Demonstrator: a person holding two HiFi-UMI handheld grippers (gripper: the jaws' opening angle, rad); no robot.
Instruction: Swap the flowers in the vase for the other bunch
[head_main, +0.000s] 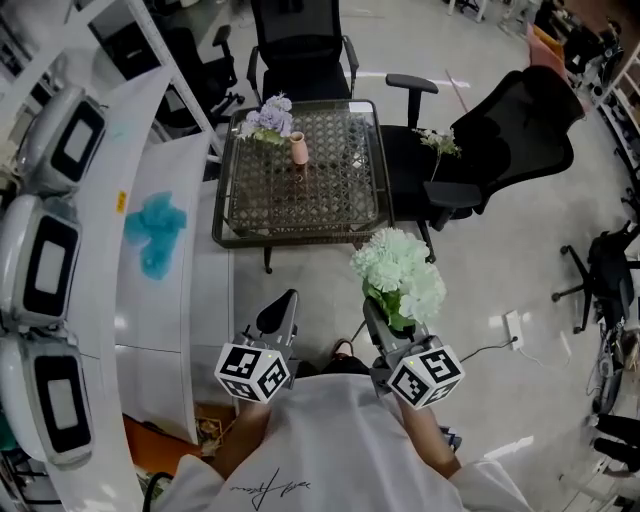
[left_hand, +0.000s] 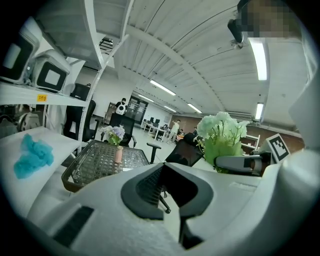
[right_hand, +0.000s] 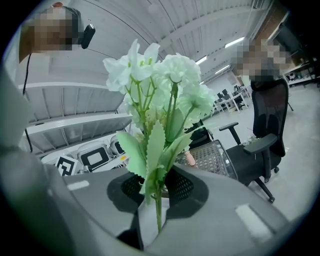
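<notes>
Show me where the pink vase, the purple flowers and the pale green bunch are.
pink vase (head_main: 299, 150): head view, middle of its body.
purple flowers (head_main: 268, 119): head view, on the blossoms.
pale green bunch (head_main: 398, 268): head view, on the flower heads.

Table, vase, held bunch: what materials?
Table: looks woven wicker or cane, open lattice, dark frame. Vase: pink, smooth, probably ceramic. Pale green bunch in right gripper: likely artificial, flat uniform fabric-like leaves.

Left gripper (head_main: 287, 298) closed, empty, right gripper (head_main: 382, 318) clamped on flower stem (right_hand: 158, 214), side by side
</notes>
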